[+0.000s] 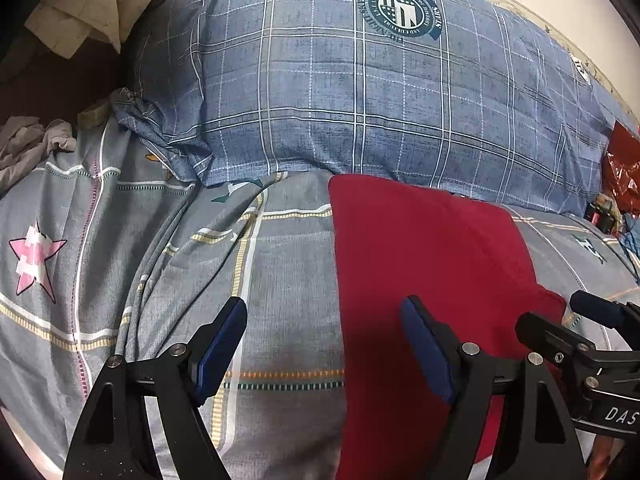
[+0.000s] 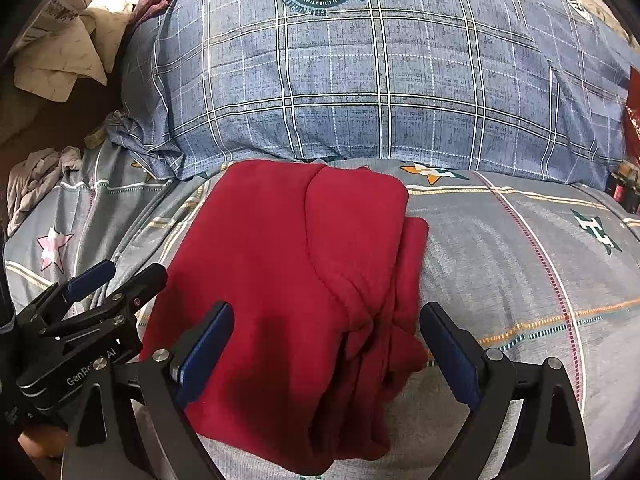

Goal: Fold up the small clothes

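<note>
A red garment [image 2: 288, 280] lies folded into a rough rectangle on the grey plaid bedsheet [image 2: 520, 280], with bunched layers along its right edge. It also shows in the left wrist view [image 1: 424, 260]. My right gripper [image 2: 326, 324] is open and empty, its fingers straddling the garment's near right part just above it. My left gripper [image 1: 324, 320] is open and empty over the garment's left edge; it also appears at the left of the right wrist view [image 2: 116, 276]. The right gripper shows at the right edge of the left wrist view [image 1: 560, 320].
A big blue plaid pillow [image 1: 360, 100] with a round emblem lies right behind the garment. Crumpled grey clothes [image 1: 28, 148] and beige cloth [image 1: 88, 12] sit at the far left. A red plastic bag [image 1: 624, 172] is at the far right.
</note>
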The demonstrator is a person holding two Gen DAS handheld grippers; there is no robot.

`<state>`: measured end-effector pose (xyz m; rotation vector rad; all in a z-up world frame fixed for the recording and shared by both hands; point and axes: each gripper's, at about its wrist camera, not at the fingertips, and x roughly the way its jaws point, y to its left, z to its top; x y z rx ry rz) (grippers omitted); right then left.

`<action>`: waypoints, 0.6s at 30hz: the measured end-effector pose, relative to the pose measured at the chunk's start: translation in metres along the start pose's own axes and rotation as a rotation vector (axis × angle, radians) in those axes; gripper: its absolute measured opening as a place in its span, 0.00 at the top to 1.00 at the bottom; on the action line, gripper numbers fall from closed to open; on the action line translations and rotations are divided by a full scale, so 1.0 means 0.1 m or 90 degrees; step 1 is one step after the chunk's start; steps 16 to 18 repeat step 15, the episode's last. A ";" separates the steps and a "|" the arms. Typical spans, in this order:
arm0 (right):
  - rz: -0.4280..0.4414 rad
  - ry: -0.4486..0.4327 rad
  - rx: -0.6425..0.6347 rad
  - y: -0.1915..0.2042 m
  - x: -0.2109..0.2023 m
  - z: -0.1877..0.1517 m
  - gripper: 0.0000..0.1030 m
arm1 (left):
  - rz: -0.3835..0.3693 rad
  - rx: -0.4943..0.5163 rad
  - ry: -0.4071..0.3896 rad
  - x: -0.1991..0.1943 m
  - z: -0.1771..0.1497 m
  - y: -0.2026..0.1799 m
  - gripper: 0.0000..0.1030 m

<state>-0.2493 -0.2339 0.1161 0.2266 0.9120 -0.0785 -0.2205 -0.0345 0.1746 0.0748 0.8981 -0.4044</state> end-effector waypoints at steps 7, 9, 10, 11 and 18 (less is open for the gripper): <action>0.006 0.008 -0.006 0.04 0.04 -0.01 0.07 | 0.000 -0.002 -0.004 -0.01 -0.01 0.02 0.23; 0.008 0.010 -0.009 0.05 0.05 -0.01 0.07 | 0.000 0.005 -0.009 -0.02 -0.01 0.01 0.23; 0.009 0.011 -0.009 0.06 0.05 -0.01 0.07 | 0.001 0.011 -0.016 -0.04 -0.02 -0.01 0.23; 0.010 0.012 -0.010 0.07 0.06 -0.02 0.08 | 0.008 0.020 -0.023 -0.05 -0.03 -0.03 0.23; 0.015 0.016 -0.013 0.09 0.07 -0.03 0.07 | 0.008 0.027 -0.017 -0.06 -0.06 -0.04 0.23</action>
